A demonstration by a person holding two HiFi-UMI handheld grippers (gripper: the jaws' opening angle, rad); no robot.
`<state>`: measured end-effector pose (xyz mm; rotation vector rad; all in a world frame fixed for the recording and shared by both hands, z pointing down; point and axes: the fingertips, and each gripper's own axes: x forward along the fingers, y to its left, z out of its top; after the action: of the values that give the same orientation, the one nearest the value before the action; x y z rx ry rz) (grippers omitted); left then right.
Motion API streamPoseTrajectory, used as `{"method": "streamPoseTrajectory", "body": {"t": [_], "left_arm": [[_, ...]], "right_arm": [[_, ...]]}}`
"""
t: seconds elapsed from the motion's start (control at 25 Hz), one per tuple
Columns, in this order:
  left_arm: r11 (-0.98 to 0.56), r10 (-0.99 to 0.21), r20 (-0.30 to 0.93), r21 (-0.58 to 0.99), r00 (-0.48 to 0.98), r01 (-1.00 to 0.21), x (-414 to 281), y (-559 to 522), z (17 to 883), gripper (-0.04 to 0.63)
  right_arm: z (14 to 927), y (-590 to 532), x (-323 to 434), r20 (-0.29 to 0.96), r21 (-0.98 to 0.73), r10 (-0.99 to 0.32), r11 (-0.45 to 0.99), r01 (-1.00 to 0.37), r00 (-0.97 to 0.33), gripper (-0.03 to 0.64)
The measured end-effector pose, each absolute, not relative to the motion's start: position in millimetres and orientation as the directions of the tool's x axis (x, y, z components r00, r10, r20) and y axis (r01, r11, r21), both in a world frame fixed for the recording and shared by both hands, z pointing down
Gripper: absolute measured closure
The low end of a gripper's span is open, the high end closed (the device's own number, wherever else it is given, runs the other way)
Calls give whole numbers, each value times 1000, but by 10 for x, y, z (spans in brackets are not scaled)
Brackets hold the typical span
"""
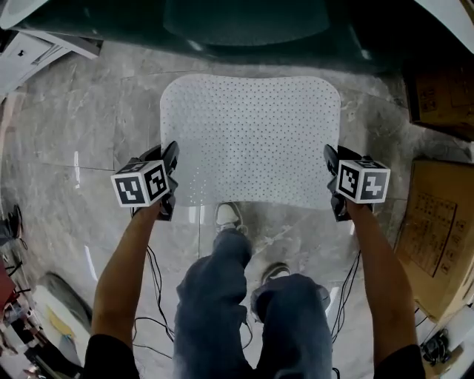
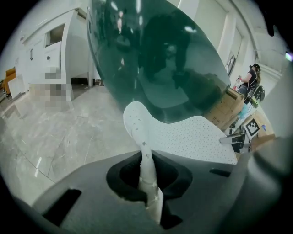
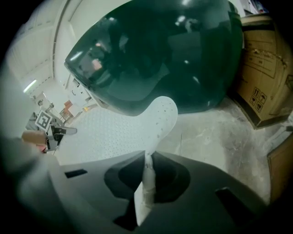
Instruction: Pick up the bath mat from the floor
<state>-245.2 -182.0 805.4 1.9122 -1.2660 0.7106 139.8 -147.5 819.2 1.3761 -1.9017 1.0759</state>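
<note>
- Grey marbled floor (image 1: 74,148), glossy, lies under everything, with dark cables (image 1: 152,296) trailing beside the person's two shoes (image 1: 228,216).
- Two tongs are up in front of the person's knees. The left tongs (image 1: 172,181) and the right tongs (image 1: 331,183) are each pinched tight on one near corner of the mat.
- One white bath mat (image 1: 252,141), dotted with holes, is spread flat between them, raised off the floor just ahead of the feet.
- Two cardboard boxes (image 1: 437,222) stand at the right.
- One dark green oval (image 1: 244,22), glassy, looms beyond the mat's far edge.
- White cabinets (image 2: 50,50) line the far wall.
</note>
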Motion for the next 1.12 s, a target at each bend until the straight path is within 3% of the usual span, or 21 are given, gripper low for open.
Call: {"method": "streamPoseTrajectory", "body": {"t": [0.56,1.12], "left_arm": [[-274,-560,748,241,358,-931,-2272,-1426,5894,568],[-308,-667,651,202,362,-930,-1954,-1134,3540,568]], "right_arm": [[6044,-1060,1387,786,-236,-532,213,-948,-315,594],[3714,-673,1692,680,-207,-679,185,-961,-278,594]]}}
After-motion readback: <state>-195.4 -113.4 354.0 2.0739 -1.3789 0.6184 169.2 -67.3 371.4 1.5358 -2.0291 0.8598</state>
